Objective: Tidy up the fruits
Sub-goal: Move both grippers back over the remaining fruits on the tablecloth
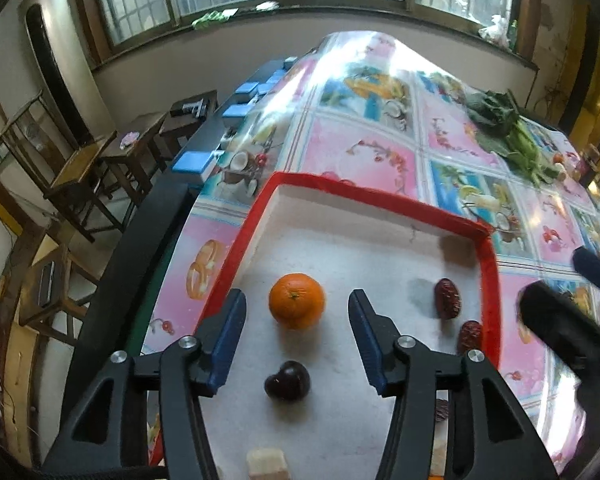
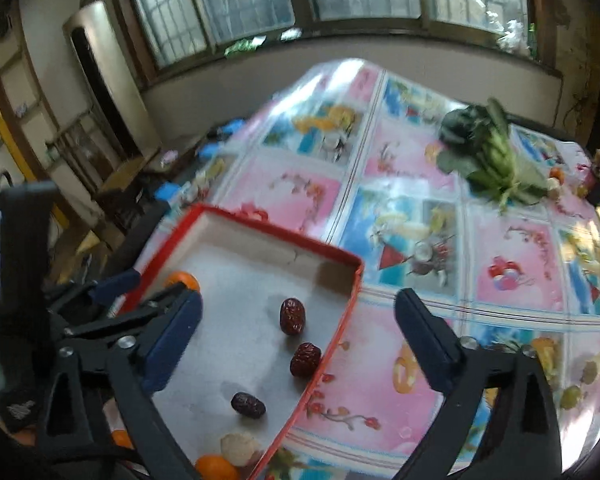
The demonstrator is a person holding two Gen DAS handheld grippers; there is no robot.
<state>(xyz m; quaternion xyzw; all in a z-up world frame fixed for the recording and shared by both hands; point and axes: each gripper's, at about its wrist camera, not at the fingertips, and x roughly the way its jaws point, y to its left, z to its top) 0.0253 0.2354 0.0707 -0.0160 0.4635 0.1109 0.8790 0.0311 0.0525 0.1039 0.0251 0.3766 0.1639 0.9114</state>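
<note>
A red-rimmed tray (image 1: 490,276) with a white floor lies on the flowered tablecloth. In it sit an orange (image 1: 296,306), a dark heart-shaped fruit (image 1: 287,381) and two red dates (image 1: 447,298) near the right wall. My left gripper (image 1: 297,300) stands open above the tray, its fingers either side of the orange and apart from it. In the right wrist view my right gripper (image 2: 295,312) is open and empty over the tray's right rim (image 2: 340,328), with three dates (image 2: 292,316) between its fingers. A pale round fruit (image 2: 239,448) and another orange (image 2: 215,468) lie at the near end.
A bunch of leafy greens (image 2: 488,156) lies at the table's far right, with small items beyond it. Blue boxes (image 1: 191,162) line the left table edge. Wooden chairs and small tables (image 1: 99,168) stand on the floor to the left. Windows run along the back wall.
</note>
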